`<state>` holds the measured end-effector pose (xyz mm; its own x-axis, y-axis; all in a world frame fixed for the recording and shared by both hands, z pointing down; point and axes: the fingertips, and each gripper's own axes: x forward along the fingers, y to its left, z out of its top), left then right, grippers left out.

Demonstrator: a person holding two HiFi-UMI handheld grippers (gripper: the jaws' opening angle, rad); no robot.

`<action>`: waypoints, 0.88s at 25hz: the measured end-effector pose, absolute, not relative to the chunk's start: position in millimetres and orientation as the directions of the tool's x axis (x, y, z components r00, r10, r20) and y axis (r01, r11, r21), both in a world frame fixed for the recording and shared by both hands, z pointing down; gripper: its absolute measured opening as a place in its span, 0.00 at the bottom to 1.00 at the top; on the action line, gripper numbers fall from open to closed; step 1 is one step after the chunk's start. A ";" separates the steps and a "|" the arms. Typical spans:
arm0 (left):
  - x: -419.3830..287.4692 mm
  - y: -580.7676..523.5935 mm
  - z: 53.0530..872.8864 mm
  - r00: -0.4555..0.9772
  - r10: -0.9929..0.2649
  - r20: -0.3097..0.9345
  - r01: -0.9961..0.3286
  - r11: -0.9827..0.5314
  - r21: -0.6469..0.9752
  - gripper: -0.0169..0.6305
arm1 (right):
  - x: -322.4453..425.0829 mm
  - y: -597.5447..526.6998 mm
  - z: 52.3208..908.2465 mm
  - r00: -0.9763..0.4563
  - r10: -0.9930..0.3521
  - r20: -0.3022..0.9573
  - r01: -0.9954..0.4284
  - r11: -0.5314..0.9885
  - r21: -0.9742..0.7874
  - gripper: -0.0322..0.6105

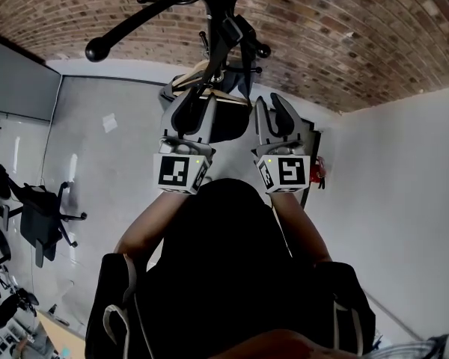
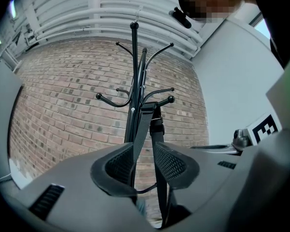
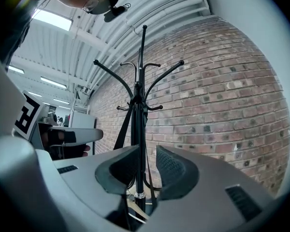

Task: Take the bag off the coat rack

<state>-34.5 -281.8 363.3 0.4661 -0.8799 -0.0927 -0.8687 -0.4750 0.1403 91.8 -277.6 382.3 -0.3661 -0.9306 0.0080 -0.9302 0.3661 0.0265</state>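
A black coat rack (image 2: 133, 71) with curved, ball-tipped hooks stands against a brick wall. It also shows as the coat rack (image 3: 141, 81) in the right gripper view and the coat rack (image 1: 218, 28) in the head view. The bag's black straps (image 2: 156, 124) hang from a lower hook and run down past the gap of my left gripper (image 2: 145, 164), which is open, its pads clear of them. In the head view the dark bag (image 1: 230, 122) lies between the left gripper (image 1: 193, 108) and the right gripper (image 1: 274, 115). My right gripper (image 3: 147, 170) is open, and the rack's pole shows through its gap.
The brick wall (image 1: 344, 43) is behind the rack and a white wall (image 1: 404, 170) runs along the right. An office chair (image 1: 41, 215) stands on the grey floor to the left. Pale wooden bars (image 3: 135, 208) lie at the pole's foot. My left hand and its gripper (image 3: 63, 138) show left of the rack.
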 end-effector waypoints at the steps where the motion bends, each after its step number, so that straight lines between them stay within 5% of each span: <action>1: -34.8 -284.0 361.5 0.460 -0.882 -0.102 -0.872 -0.470 0.134 0.23 | 91.7 -280.3 382.1 -0.366 -0.931 0.011 -0.930 0.366 0.026 0.20; 22: -13.6 -326.9 382.5 0.489 -0.872 -0.011 -0.871 -0.489 0.048 0.23 | 67.8 -322.2 395.0 -0.417 -0.905 0.077 -0.901 0.424 0.095 0.20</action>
<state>-13.6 -326.9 382.5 0.4889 -0.8723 -0.0105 -0.8711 -0.4888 0.0477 67.8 -322.2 395.0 -0.4175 -0.9054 0.0771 -0.9008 0.4235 0.0955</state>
